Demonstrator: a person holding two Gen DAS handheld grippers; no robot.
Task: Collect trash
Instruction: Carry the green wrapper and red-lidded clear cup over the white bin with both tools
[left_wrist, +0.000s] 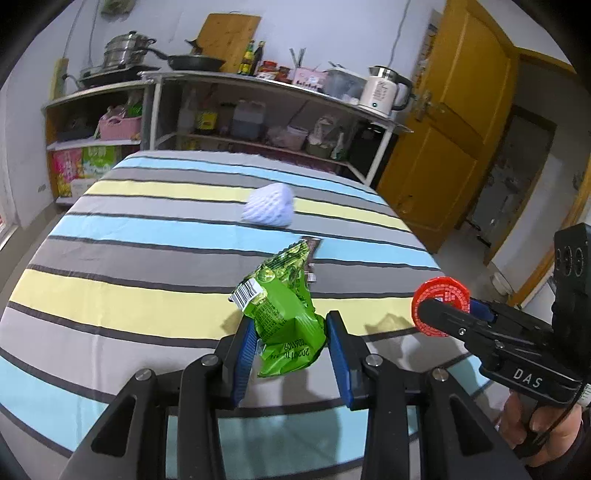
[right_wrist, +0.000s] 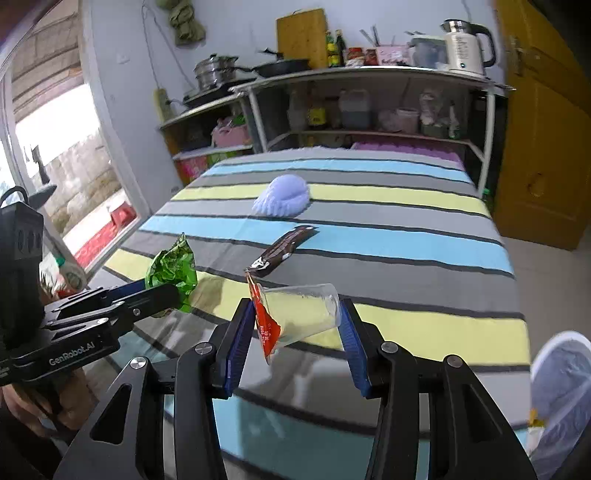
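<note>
Left hand-held gripper (left_wrist: 291, 334) clamped on a crumpled green wrapper (left_wrist: 282, 308), lifted clear of the striped bench (left_wrist: 129, 295). Right hand-held gripper (right_wrist: 295, 325) squeezes a clear plastic cup (right_wrist: 303, 310) lying sideways between the pads, its red foil lid (right_wrist: 264, 321) peeled and hanging off the rim; cup off the cloth too. Further out on the bench: a dark brown wrapper (right_wrist: 284, 246) lying flat, then a white foam fruit net (right_wrist: 282, 201) beyond it. White bin (right_wrist: 561, 387) at lower right of right view, beside the bench. Shelves (left_wrist: 258, 110) with kitchenware behind.
</note>
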